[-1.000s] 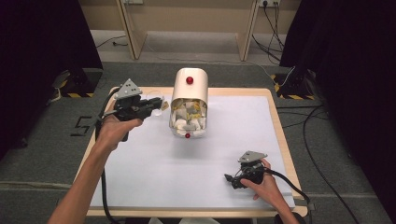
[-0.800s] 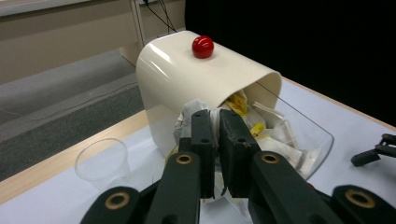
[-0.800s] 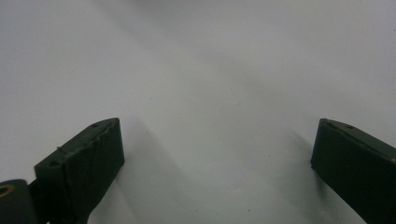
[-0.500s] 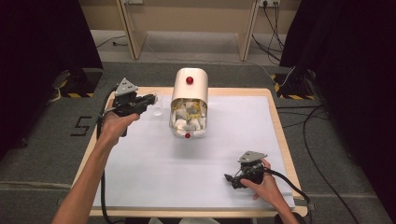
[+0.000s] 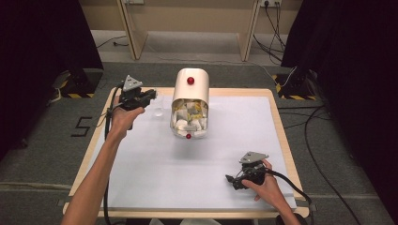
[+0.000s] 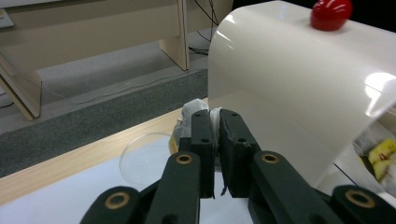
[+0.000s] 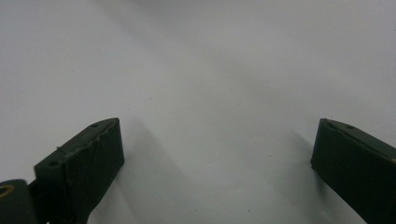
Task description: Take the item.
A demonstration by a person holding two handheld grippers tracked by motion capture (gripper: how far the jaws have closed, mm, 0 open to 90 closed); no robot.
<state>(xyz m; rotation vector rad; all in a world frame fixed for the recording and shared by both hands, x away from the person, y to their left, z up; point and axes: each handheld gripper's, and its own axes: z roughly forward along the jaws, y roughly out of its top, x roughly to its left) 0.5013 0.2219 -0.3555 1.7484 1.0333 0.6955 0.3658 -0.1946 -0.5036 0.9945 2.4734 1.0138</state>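
The left gripper [image 6: 215, 122] pinches a white wrapped packet [image 6: 190, 112] over a clear round dish [image 6: 142, 157]; right of it stands a cream dispenser [image 5: 189, 103] with red knobs, its clear front full of packets. The right gripper [image 5: 233, 182] rests spread on the desk [image 5: 155, 178], near right.

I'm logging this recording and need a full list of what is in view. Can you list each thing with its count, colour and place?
Table: one, light wood rim with a white top, centre of the high view.
Bread-bin-style container: one, cream with red knobs, rear middle of the table, its open front showing white and yellow packets.
Clear round dish: one, transparent, on the table left of the container.
White packet: one, pinched in the left gripper's jaws.
Wooden furniture legs: light wood, on the floor beyond the table.
Cables: black, on the grey floor at right.
Left gripper: black, rear left, shut on the packet.
Right gripper: black, front right, jaws wide apart over the white top.
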